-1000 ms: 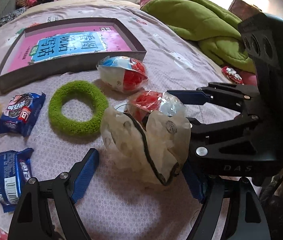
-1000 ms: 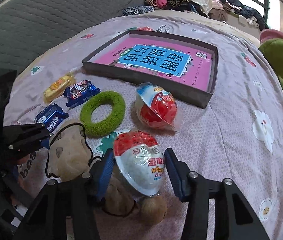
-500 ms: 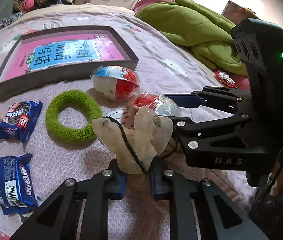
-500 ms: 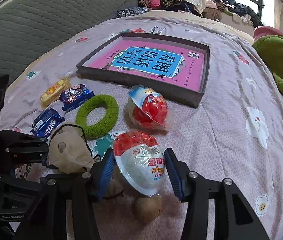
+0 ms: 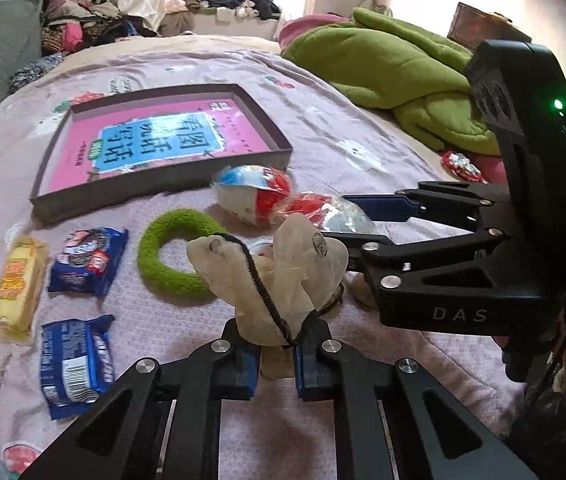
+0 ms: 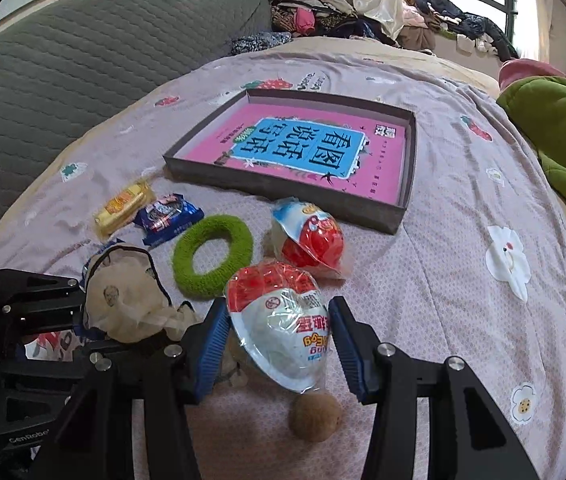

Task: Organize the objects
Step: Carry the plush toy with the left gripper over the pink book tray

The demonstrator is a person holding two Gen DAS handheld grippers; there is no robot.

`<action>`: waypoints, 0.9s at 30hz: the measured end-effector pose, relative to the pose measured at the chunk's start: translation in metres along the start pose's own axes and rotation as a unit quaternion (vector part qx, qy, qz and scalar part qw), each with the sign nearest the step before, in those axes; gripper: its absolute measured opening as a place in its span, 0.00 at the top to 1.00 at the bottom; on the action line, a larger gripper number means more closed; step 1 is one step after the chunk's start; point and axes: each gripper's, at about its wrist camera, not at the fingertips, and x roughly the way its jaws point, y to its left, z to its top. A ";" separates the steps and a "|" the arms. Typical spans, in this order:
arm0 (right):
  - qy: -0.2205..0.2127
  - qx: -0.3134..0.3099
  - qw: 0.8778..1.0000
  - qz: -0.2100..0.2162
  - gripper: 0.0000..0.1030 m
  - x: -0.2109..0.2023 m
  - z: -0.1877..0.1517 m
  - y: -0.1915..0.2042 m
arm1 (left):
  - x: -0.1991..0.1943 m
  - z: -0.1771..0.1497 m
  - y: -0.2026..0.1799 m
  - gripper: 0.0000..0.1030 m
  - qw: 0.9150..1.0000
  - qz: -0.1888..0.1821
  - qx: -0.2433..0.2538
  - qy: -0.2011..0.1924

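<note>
Bed (image 5: pixel 363 128) under a lilac flowered sheet, clothes heaped by the window. At 6 o'clock in the left wrist view, left gripper (image 5: pixel 277 354) fingers clamped on the neck of a beige drawstring pouch (image 5: pixel 271 276), bulk of it fanning up toward 12. In the right wrist view, right gripper (image 6: pixel 279 342) fingers closed on a wrapped red-and-white toy egg (image 6: pixel 281 320), one pad each side. Second egg (image 6: pixel 309 236) at 12, green ring (image 6: pixel 213 256) at 11. Brown ball (image 6: pixel 315 418) partly hidden beneath the held egg. Pouch's contents impossible to make out.
</note>
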 end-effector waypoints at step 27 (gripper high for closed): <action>-0.093 0.019 0.995 0.010 0.51 -0.048 0.029 0.017 | -0.059 0.037 0.048 0.88 0.993 0.082 -0.060 -0.059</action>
